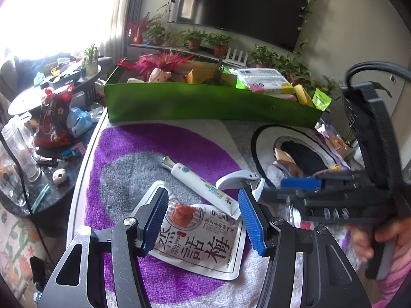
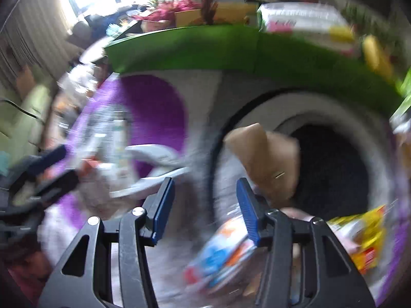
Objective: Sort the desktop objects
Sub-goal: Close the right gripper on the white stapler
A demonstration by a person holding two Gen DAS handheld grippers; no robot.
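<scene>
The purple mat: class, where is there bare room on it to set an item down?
Free: the purple and grey stretch between the green box and the white tube. Crowded: near the snack pouch, white clip and hat.

Daylight floods from a blown-out window (image 1: 51,12) at upper left; fisheye bending curves both frames' edges, and the right wrist view is smeared, apparently by motion.

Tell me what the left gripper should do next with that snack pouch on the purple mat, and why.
Probably ease the left gripper down and close on the steamed fruit pouch: its jaws stand open over the pouch's top edge, not pressing it. The green box behind looks like the place for it.
</scene>
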